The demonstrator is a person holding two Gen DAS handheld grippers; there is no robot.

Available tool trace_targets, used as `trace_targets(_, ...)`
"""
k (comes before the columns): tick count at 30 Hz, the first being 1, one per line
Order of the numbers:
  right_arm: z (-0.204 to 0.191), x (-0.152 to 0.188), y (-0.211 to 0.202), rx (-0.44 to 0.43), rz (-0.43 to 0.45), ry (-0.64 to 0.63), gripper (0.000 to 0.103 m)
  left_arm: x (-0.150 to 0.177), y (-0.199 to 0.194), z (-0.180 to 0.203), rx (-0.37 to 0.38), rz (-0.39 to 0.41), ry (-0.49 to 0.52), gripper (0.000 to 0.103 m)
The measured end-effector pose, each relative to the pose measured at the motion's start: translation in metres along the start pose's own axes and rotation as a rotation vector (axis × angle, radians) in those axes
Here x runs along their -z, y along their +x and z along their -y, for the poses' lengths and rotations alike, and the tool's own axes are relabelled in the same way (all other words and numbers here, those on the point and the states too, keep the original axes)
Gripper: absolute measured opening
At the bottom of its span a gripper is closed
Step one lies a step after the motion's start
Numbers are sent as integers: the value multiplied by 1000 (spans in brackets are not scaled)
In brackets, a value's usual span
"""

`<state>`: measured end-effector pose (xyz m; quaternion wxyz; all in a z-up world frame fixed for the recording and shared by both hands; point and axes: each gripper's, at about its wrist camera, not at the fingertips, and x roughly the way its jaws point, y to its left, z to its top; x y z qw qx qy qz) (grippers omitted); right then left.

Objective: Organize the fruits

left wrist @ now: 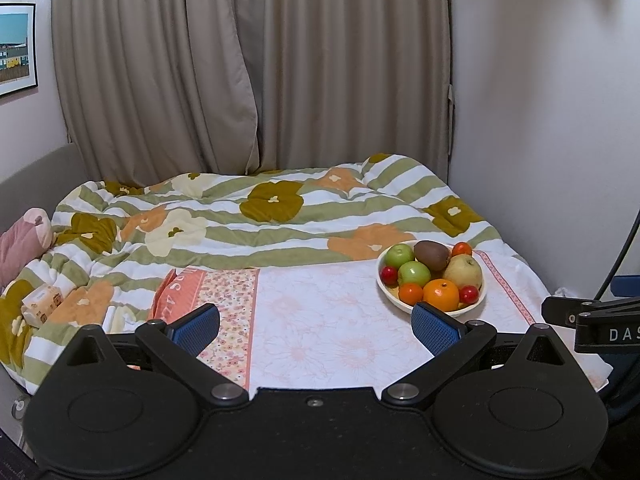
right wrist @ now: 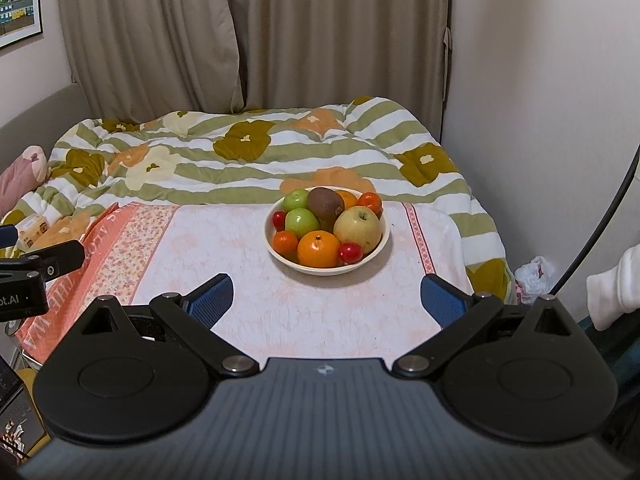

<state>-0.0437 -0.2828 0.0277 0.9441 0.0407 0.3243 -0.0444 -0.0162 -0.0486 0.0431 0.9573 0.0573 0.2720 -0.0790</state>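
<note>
**All the fruit sits in one bowl, both grippers empty**

From my seat I see the fruit gathered in a cream bowl [right wrist: 326, 269] on the pale flowered cloth [right wrist: 280, 312] spread over the bed. Nothing lies loose on the cloth, so the pile fits either a finished gathering or a bowl waiting to be sorted out; I can't judge which.

The pieces nest by size: a big yellowish apple [right wrist: 357, 230] and a large orange [right wrist: 318, 249] fill the near side, two green apples [right wrist: 302, 220] sit to the left, and a brown kiwi [right wrist: 325, 202] rides on top. Small red cherries [right wrist: 351, 252] and little tangerines [right wrist: 285, 241] are wedged in the gaps. The skins look glossy and smooth, the kiwi matt; round shapes would roll on this soft bedding, and the shallow rim keeps them together.

My right gripper [right wrist: 326, 300] hangs short of the bowl, fingers spread wide, grasping nothing. My left gripper [left wrist: 316, 326] is likewise spread and empty, the bowl off to its right. Behind lies a puffy striped quilt [right wrist: 240, 152].
</note>
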Motion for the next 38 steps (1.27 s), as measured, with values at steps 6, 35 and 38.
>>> trace_targets(6,-1,2,2,0,-5,3,103,1,0,0,-1,-1,5,103)
trace_targets(35,-19,4,12,-8,-37,11,103,3,6,-8,4,40,13,103)
trace_targets(38,-16,3,19,-13,-50,12,103,4,10,-9,7,28,7,103)
